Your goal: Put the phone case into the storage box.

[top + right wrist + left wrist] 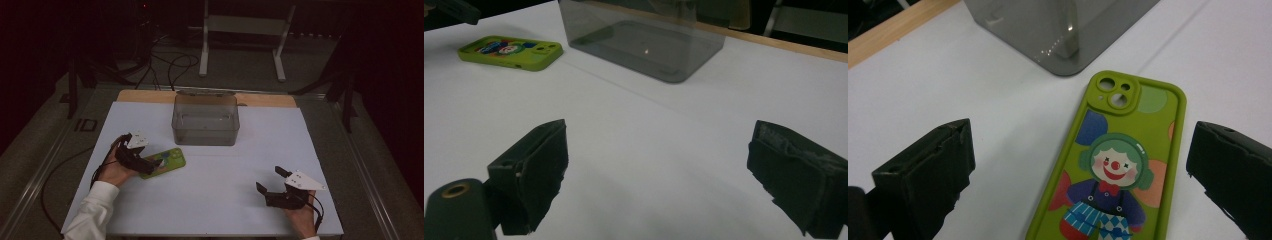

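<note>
My left claw [1080,165], jaws spread wide, straddles a lime-green phone case [1113,165] printed with a clown, lying flat on the white surface [973,90].

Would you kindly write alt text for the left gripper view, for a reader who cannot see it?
A green phone case printed with a cartoon clown lies flat on a white table, between the two open black jaws of the left gripper, which do not touch it. Just beyond the case's camera cutout stands the corner of a smoky clear plastic box.
</note>
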Motion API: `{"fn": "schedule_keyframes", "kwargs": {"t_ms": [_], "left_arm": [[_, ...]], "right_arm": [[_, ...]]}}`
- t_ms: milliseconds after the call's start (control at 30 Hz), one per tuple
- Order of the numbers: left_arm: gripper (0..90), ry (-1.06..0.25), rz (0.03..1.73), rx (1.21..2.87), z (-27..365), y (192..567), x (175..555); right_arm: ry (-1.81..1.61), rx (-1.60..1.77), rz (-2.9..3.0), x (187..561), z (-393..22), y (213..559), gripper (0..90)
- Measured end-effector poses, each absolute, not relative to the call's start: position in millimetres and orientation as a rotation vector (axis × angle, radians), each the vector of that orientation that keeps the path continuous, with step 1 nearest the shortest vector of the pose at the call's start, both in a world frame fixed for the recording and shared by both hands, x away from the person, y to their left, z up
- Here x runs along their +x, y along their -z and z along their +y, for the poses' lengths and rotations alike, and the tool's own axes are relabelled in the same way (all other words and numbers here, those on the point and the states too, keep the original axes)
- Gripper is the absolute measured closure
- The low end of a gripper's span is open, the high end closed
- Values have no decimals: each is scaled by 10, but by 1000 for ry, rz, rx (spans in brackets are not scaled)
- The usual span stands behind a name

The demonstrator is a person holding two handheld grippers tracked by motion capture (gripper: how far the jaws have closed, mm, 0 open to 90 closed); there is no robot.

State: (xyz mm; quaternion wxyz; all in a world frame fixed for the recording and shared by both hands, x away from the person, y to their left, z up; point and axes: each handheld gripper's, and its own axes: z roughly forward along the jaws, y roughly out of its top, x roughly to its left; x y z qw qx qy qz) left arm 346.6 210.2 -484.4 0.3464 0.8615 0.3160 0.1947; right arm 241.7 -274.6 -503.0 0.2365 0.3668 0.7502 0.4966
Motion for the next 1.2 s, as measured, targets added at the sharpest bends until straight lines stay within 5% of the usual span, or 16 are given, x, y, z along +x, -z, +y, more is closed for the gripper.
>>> {"fn": "schedule_keyframes", "kwargs": {"t_ms": [1200], "left_arm": [[9, -220, 807, 2512, 2002, 5173, 3661]], "right_arm": [[-1360, 1001, 2066, 2429, -2738, 5039, 93]]}}
